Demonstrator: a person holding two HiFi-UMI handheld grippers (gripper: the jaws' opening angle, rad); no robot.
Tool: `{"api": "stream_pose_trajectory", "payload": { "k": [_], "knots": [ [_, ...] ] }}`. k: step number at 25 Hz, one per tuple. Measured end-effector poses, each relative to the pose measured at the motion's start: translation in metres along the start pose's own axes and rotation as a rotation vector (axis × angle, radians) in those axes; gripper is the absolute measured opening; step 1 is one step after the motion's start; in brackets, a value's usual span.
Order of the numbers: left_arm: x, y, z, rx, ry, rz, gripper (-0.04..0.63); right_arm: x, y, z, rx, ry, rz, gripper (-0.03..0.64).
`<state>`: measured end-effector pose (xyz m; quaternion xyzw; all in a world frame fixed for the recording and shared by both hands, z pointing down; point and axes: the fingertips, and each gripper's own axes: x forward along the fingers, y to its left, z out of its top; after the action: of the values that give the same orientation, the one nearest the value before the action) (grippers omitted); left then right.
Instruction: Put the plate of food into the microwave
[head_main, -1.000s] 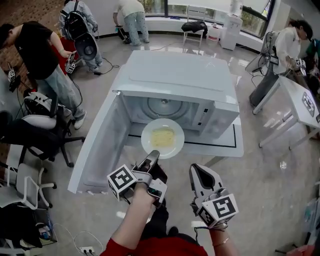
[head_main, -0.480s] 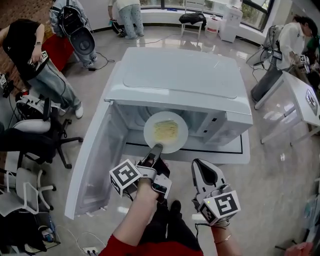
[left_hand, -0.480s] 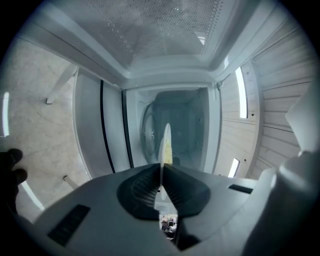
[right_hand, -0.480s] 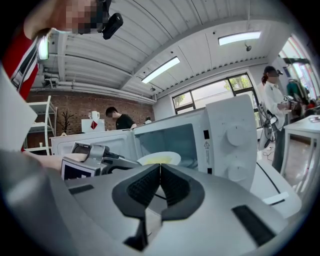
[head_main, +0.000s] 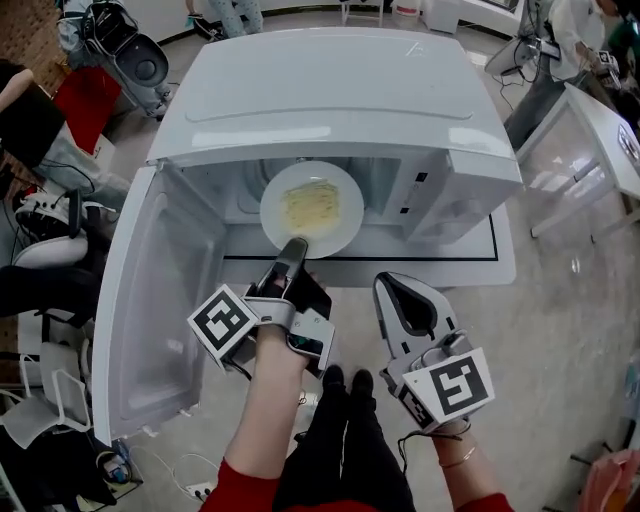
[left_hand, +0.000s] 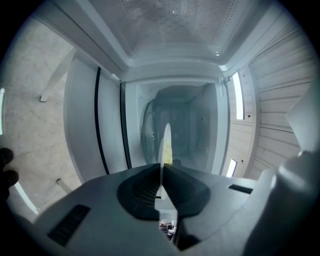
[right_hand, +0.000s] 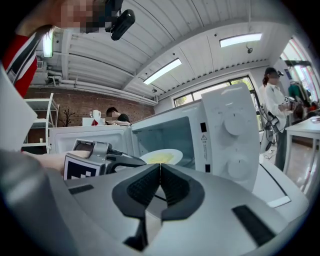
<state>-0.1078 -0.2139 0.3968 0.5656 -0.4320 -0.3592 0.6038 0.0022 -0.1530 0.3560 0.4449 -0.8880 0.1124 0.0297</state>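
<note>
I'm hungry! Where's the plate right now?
In the head view, the plate is mid-frame at the mouth of the open microwave, its near rim pinched by the left gripper.

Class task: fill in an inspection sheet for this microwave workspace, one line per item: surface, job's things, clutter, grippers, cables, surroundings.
Surface: white table under the microwave.
Job's things: microwave door open; plate of yellow food at the cavity mouth.
Clutter: nothing seen.
Grippers: left hand-held gripper shut on the plate's rim; right hand-held gripper shut, empty.
Cables: white cable on the floor.
Surroundings: chairs, other people, second table.
</note>
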Motion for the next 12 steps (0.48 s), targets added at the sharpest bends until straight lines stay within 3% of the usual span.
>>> {"api": "stream_pose_trajectory", "payload": {
  "k": [12],
  "knots": [
    [0.027,-0.011,0.027,0.088,-0.024,-0.032,0.020,0.026,-0.004,0.002,-0.059,-0.079,0.015,0.015]
  ]
}}
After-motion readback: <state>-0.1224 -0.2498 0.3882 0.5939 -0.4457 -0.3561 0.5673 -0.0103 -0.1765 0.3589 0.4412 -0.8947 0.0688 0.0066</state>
